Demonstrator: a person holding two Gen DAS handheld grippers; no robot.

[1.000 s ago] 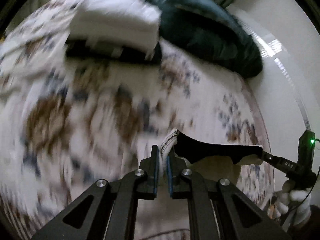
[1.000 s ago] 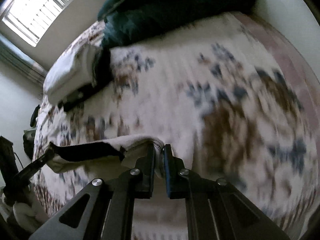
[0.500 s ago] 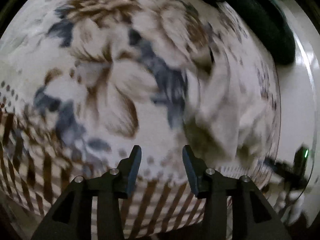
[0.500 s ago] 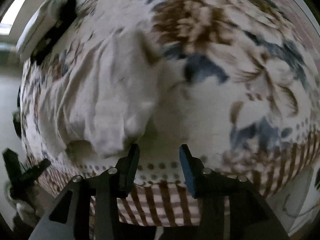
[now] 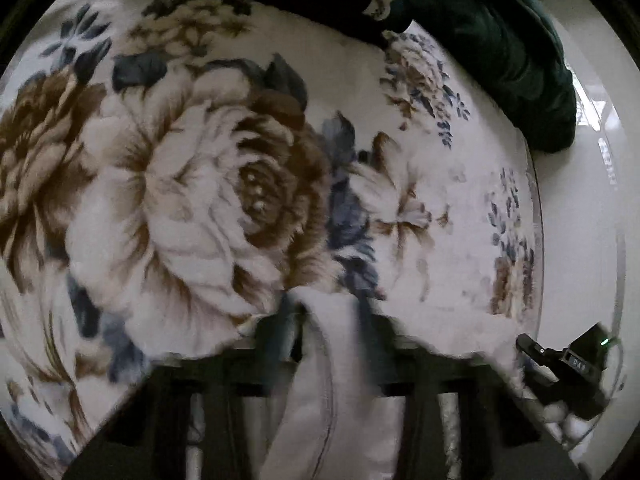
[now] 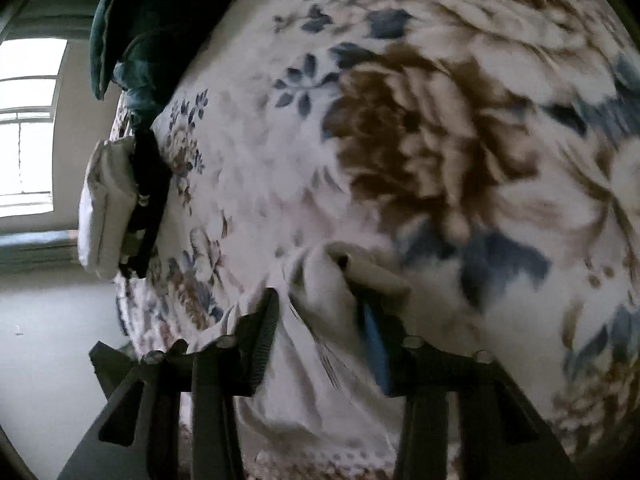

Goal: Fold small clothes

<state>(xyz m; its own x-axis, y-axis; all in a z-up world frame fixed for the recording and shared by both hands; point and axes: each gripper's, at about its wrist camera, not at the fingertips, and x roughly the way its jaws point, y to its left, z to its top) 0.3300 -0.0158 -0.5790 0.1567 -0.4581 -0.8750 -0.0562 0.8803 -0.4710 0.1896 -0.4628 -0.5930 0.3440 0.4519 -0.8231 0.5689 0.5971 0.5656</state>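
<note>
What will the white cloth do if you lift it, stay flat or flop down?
Probably flop: the soft white cloth garment already bunches and creases between the right hand-held gripper fingers. It looks thin, so likely light. On the fuzzy floral blanket it would probably drag rather than slide.

The floral blanket [image 5: 192,184] is a plush, fleecy cloth with a soft matt nap, printed in brown, blue and cream. The white garment [image 6: 320,304] between the fingers is a thin, smooth woven cloth, matt and creased. The left gripper [image 5: 324,328] and right gripper [image 6: 320,316] are matt black plastic, with bright metal screw heads on the right one and a blue pad lining one finger. Far off, the dark green cushion [image 5: 500,48] looks like velvety cloth; the folded white stack [image 6: 106,204] is matt fabric.
</note>
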